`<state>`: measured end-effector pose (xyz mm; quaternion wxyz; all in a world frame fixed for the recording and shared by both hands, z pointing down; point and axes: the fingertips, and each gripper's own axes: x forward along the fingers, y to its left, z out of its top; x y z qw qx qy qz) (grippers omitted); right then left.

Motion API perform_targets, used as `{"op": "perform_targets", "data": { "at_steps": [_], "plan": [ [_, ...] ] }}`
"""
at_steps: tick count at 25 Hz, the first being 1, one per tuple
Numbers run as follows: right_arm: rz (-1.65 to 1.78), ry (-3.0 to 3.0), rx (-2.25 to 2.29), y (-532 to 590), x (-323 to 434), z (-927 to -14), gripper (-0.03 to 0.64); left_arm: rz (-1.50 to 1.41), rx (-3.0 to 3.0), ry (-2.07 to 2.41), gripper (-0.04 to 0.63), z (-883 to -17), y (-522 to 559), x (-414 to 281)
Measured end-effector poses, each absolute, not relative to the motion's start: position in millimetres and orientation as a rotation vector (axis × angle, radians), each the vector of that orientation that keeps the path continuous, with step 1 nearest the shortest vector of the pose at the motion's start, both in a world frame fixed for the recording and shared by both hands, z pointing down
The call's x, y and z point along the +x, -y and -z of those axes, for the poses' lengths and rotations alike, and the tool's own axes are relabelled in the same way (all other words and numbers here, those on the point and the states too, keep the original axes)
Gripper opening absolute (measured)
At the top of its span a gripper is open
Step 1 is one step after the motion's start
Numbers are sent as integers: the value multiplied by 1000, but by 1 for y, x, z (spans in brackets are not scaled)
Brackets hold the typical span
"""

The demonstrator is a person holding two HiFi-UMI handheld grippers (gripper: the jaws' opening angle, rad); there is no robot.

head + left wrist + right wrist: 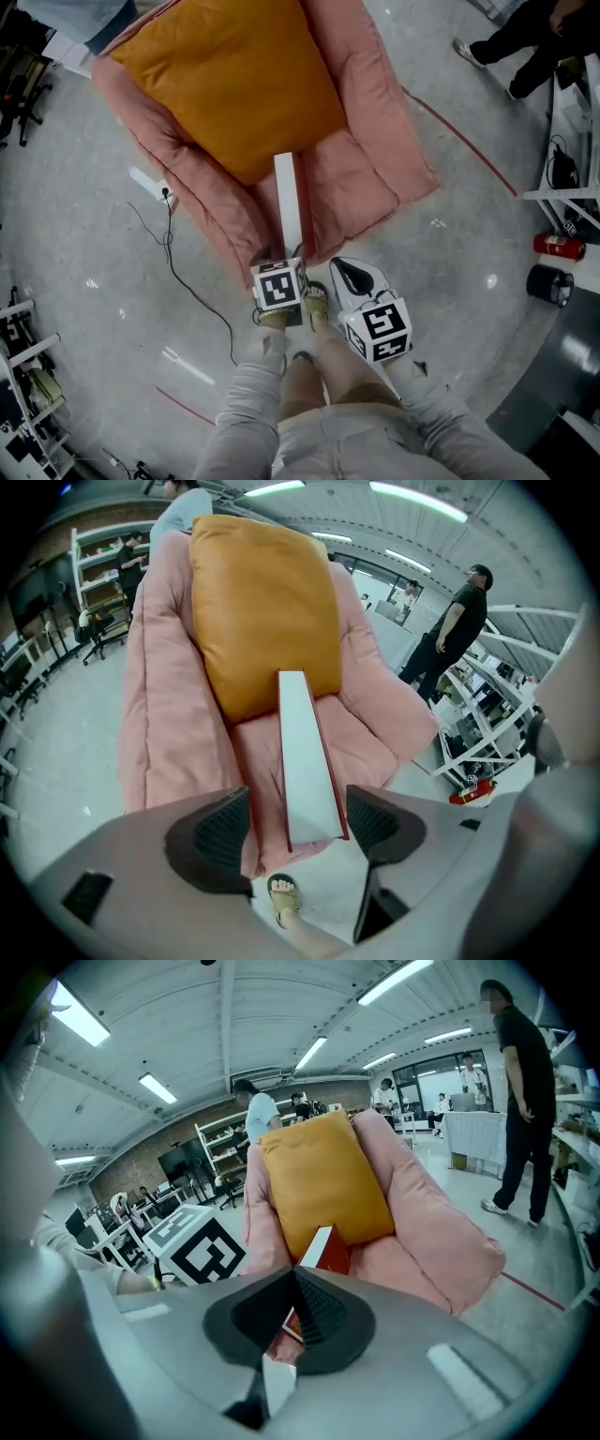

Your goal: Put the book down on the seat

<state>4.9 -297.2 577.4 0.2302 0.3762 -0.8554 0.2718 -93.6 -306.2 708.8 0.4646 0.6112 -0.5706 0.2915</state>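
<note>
- Head view: book (287, 201) stands on its long edge on the pink seat (366, 178), white page edge up, red covers at the sides.
- Book's far end meets the lower edge of the orange cushion (234, 75); its near end sits at the seat's front edge.
- Left gripper (278, 281) hovers just in front of the book's near end, marker cube facing up.
- Left gripper view: jaws spread wide. Book lies in line between the pads (220, 836), with a clear gap on each side and no contact.
- Sandalled foot (283, 899) on the grey floor (56, 733) shows below the jaws.
- Right gripper (293, 1274) sits beside the left one, on its right, off the seat's front edge.
- Right gripper view: jaws pressed together at the tips, nothing pinched. Book's red cover shows beyond them on the seat, against the cushion.
- Black cable (187, 281) trails over the floor left of the seat.
- Bystander in dark clothes (455, 630) stands well apart, beyond the seat's right side.
</note>
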Motion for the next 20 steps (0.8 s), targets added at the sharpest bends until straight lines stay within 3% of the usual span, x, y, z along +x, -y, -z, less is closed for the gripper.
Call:
{"op": "perform_targets", "data": {
  "at_steps": [16, 20],
  "plan": [
    [-679, 2381, 1033, 269, 11, -535, 0, -633, 1643, 1339, 304, -616, 256, -71],
    [-661, 2389, 1010, 262, 13, -526, 0, -591, 1690, 1371, 119, -584, 248, -68]
  ]
}}
